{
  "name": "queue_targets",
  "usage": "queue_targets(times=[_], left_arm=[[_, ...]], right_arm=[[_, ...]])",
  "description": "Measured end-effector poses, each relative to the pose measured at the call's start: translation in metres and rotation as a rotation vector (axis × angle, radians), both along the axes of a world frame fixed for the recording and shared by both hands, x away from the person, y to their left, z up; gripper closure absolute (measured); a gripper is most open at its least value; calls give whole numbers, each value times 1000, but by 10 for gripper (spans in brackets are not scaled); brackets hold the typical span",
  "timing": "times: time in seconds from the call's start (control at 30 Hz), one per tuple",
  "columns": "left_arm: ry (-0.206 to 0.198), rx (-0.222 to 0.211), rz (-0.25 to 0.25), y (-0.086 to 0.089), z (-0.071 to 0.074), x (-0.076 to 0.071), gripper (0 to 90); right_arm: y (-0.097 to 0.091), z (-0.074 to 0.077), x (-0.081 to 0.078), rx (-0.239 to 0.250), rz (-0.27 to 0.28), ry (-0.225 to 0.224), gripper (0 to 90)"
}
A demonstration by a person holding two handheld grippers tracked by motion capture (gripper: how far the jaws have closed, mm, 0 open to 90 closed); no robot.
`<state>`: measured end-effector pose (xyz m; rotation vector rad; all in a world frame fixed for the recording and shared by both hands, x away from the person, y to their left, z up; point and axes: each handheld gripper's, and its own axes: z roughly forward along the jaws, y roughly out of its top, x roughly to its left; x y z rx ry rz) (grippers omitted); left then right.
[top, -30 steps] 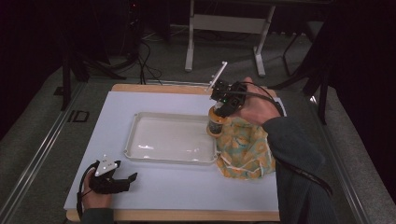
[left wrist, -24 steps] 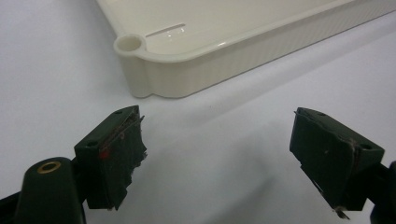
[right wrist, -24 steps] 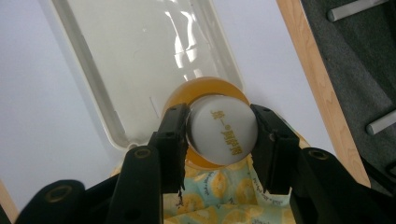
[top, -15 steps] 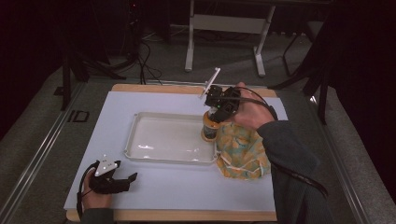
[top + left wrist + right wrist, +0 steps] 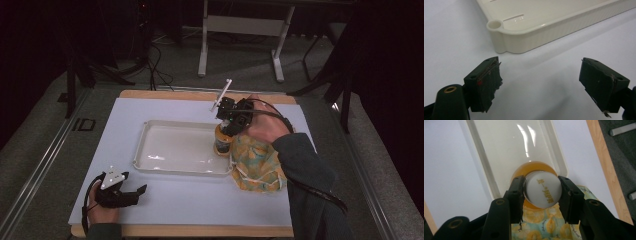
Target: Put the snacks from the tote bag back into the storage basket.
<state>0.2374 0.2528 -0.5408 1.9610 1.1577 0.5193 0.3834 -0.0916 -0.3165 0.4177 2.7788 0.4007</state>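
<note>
Table: a wooden table covered by a white sheet (image 5: 165, 202) — it carries everything below.
Tray: a shallow cream plastic tray with a ribbed rim (image 5: 143, 145) sits at the middle of the sheet; its floor looks bare apart from the bottle at its right end.
Cloth bag: a yellow-and-teal patterned fabric bag (image 5: 257, 165) lies slumped just right of the tray, touching its right rim, under the person's right forearm.
Right gripper: the right gripper (image 5: 541, 191) is clenched on the bottle's cap, one jaw on each side, pointing down from above.
Bottle: a small amber bottle with a white printed cap (image 5: 543, 190) stands upright over the tray's right edge (image 5: 222, 141) — whether its base touches the tray floor I cannot tell.
Change: over the last second the bottle has moved leftward, from above the bag to the tray's right end, and the hand has come lower with it.
Meaning: the transfer from bag to tray looks nearly finished; what remains, I judge, is setting it down and letting go.
Left gripper: the left gripper (image 5: 131, 192) rests on the sheet at the near left, jaws spread and empty, aimed at the tray's near corner (image 5: 494, 25); it has not moved.
</note>
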Motion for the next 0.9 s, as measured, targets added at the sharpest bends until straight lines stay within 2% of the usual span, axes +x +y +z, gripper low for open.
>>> queue_targets(times=[0.37, 0.9], left_arm=[[-1, 0, 1, 0, 0, 0, 177], [2, 0, -2, 0, 0, 0, 177]], right_arm=[[2, -8, -1, 10, 8, 18, 589], [3, -18, -3, 25, -11, 33, 588]])
